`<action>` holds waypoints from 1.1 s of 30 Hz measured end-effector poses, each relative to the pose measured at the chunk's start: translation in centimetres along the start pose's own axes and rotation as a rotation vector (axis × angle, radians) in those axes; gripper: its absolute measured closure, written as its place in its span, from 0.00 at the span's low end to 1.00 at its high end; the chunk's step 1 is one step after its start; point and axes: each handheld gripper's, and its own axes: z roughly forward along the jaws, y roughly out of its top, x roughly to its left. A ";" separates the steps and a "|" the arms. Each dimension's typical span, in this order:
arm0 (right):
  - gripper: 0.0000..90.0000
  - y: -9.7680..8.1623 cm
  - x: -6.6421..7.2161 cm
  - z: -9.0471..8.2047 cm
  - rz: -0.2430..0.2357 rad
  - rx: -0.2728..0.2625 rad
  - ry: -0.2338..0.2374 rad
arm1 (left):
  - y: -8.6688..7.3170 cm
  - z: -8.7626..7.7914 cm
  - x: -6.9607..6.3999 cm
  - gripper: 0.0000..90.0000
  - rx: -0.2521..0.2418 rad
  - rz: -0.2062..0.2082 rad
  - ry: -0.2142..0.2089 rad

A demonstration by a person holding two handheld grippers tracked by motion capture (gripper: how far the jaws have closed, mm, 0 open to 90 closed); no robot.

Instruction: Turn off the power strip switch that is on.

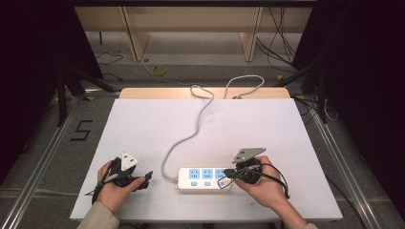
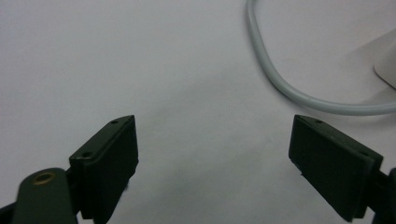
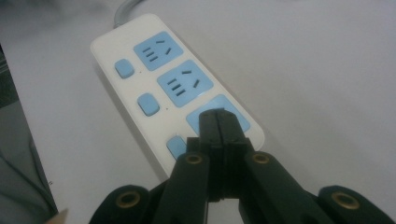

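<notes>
The white power strip (image 1: pixel 205 178) lies low in the frame, just right of centre, on the white table (image 1: pixel 143 129), its grey cord (image 1: pixel 188 136) winding toward the upper edge. The right gripper (image 3: pixel 218 122), jaws pressed together, hangs over the strip's nearest blue socket (image 3: pixel 233 116). At lower left, the left gripper (image 2: pixel 212 154) rests with jaws wide apart, holding nothing.

Hidden and cut-off parts

The closed black jaws cover most of the white plastic power strip's (image 3: pixel 154 88) nearest blue socket (image 3: pixel 219 114); its grey cable (image 2: pixel 280 79) runs off frame.
</notes>
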 end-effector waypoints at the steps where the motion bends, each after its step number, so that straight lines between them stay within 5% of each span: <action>1: 1.00 0.0 0.0 0.0 -0.002 -0.001 0.003 | 0.0 0.0 0.0 0.17 0.001 0.003 -0.001; 33: 1.00 0.8 1.0 1.2 -0.043 0.055 0.042 | 0.0 0.1 -0.1 0.17 -0.001 0.002 -0.001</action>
